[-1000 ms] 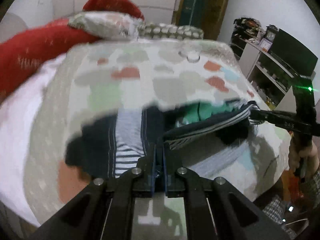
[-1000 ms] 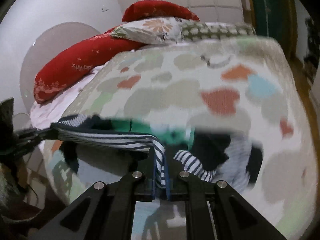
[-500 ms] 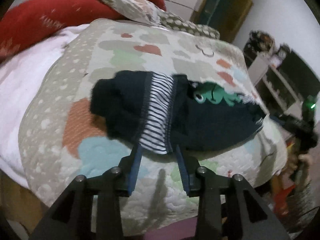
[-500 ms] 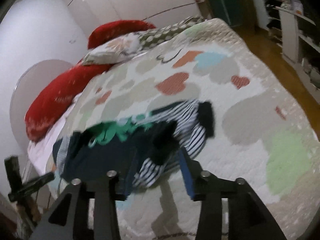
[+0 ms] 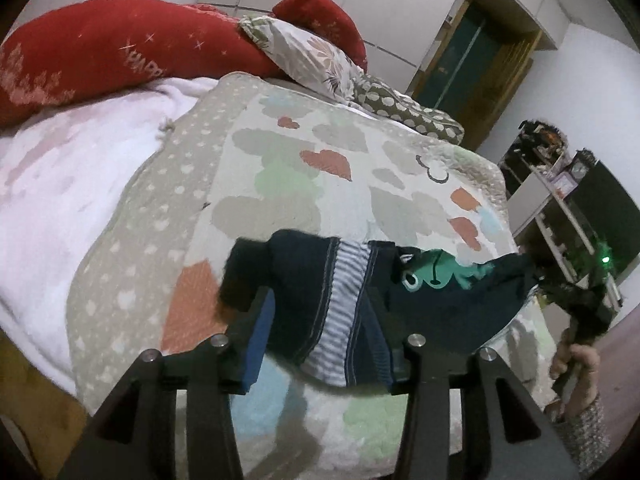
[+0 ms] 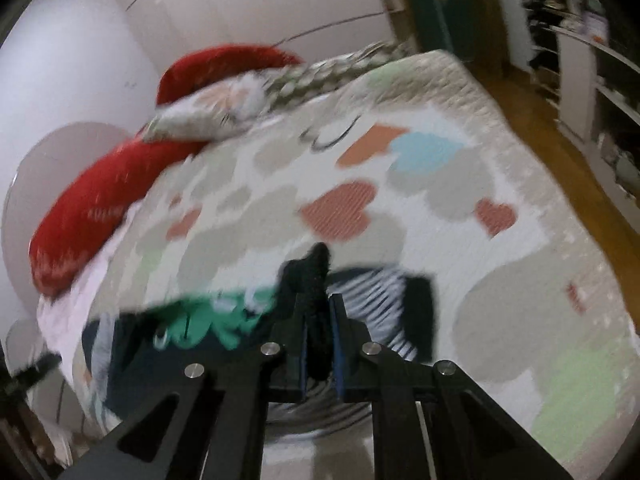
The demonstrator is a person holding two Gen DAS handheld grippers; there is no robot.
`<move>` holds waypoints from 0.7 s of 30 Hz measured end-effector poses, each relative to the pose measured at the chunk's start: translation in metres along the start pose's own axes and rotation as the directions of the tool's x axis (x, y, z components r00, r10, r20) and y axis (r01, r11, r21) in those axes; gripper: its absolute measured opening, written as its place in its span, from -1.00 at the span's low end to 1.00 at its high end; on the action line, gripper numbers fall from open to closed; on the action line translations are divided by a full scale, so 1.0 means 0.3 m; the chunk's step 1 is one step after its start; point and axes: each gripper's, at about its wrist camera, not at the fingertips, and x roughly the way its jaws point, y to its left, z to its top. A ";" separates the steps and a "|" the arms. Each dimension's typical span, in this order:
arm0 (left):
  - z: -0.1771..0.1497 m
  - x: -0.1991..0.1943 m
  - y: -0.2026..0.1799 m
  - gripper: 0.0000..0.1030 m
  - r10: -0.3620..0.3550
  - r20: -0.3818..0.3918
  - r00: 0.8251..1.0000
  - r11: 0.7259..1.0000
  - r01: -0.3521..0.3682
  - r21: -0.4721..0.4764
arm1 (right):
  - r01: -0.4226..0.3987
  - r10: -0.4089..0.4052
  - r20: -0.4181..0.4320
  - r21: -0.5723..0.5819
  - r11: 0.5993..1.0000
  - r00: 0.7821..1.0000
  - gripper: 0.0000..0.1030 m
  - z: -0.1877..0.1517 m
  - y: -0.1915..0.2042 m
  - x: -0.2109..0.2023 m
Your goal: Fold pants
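The long red pillow [image 5: 100, 56] carries pale lettering, too distorted to read. The navy knit pants [image 5: 328, 300], with a striped band and a green frog patch [image 5: 432, 274], lie on the quilted heart-print bedspread [image 5: 320, 168]. The left gripper [image 5: 324, 344] has its jaws spread wide around the striped section; the right gripper [image 6: 318, 344] has its jaws clenched on a dark bunch of the pants.

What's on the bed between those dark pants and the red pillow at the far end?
Only bare heart-patterned quilt lies between the pants and the red pillow, seen in the left wrist view.
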 end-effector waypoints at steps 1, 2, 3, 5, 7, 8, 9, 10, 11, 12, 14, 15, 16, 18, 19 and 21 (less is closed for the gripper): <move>0.008 0.027 -0.014 -0.09 0.005 -0.006 1.000 1.000 -0.005 0.006 | 0.019 -0.019 0.005 0.006 1.000 1.000 -0.81 0.004 -0.013 0.001; 0.016 0.060 -0.028 -0.08 0.010 -0.017 1.000 1.000 -0.010 0.010 | 0.059 -0.059 0.010 0.011 0.998 0.998 -0.81 0.004 -0.032 0.008; 0.022 0.086 -0.035 -0.08 0.011 -0.027 1.000 1.000 -0.010 0.011 | 0.093 -0.093 0.012 0.015 0.996 0.996 -0.81 0.005 -0.050 0.015; 0.032 0.150 -0.050 -0.08 0.021 -0.045 0.999 1.000 -0.020 0.022 | 0.133 -0.133 -0.007 0.031 0.991 0.991 -0.81 -0.004 -0.089 0.043; 0.032 0.218 -0.058 -0.08 0.085 -0.053 0.995 0.996 -0.082 0.045 | 0.133 -0.132 -0.030 0.042 0.990 0.991 -0.79 -0.018 -0.110 0.061; 0.028 0.249 -0.059 -0.08 0.127 -0.062 0.990 0.990 -0.123 0.062 | 0.142 -0.140 -0.045 0.042 0.989 0.989 -0.79 -0.029 -0.116 0.069; 0.022 0.282 -0.054 -0.08 0.180 -0.072 0.981 0.982 -0.174 0.078 | 0.153 -0.151 -0.051 0.042 0.987 0.987 -0.73 -0.031 -0.123 0.071; 0.011 0.311 -0.044 -0.09 0.223 -0.083 0.971 0.973 -0.216 0.085 | 0.162 -0.159 -0.056 0.047 0.986 0.986 -0.57 -0.033 -0.129 0.068; 0.000 0.329 -0.037 -0.08 0.246 -0.085 0.966 0.967 -0.238 0.094 | 0.163 -0.160 -0.055 0.067 0.984 0.986 -0.49 -0.033 -0.143 0.056; -0.009 0.334 -0.038 -0.08 0.259 -0.070 0.963 0.961 -0.250 0.115 | 0.157 -0.153 -0.045 0.084 0.984 0.987 -0.42 -0.034 -0.157 0.034; -0.021 0.334 -0.050 -0.05 0.277 -0.048 0.960 0.952 -0.266 0.154 | 0.165 -0.165 -0.010 0.123 0.979 0.986 -0.40 -0.028 -0.175 -0.019; -0.027 0.334 -0.057 0.02 0.280 -0.040 0.959 0.948 -0.270 0.168 | 0.170 -0.173 0.013 0.138 0.976 0.985 -0.39 -0.024 -0.177 -0.042; -0.034 0.335 -0.061 0.15 0.271 -0.034 0.962 0.949 -0.261 0.177 | 0.174 -0.182 0.036 0.149 0.973 0.983 -0.39 -0.023 -0.172 -0.066; -0.047 0.334 -0.070 0.27 0.259 -0.017 0.966 0.949 -0.251 0.192 | 0.146 -0.161 0.094 0.150 0.978 0.982 -0.39 -0.018 -0.133 -0.108; -0.051 0.336 -0.074 0.31 0.261 -0.011 0.965 0.946 -0.254 0.200 | 0.114 -0.128 0.101 0.136 0.984 0.987 -0.39 -0.017 -0.102 -0.108; -0.058 0.336 -0.085 0.33 0.270 0.000 0.963 0.940 -0.264 0.216 | 0.049 -0.057 0.080 0.099 0.994 0.995 -0.39 -0.027 -0.033 -0.078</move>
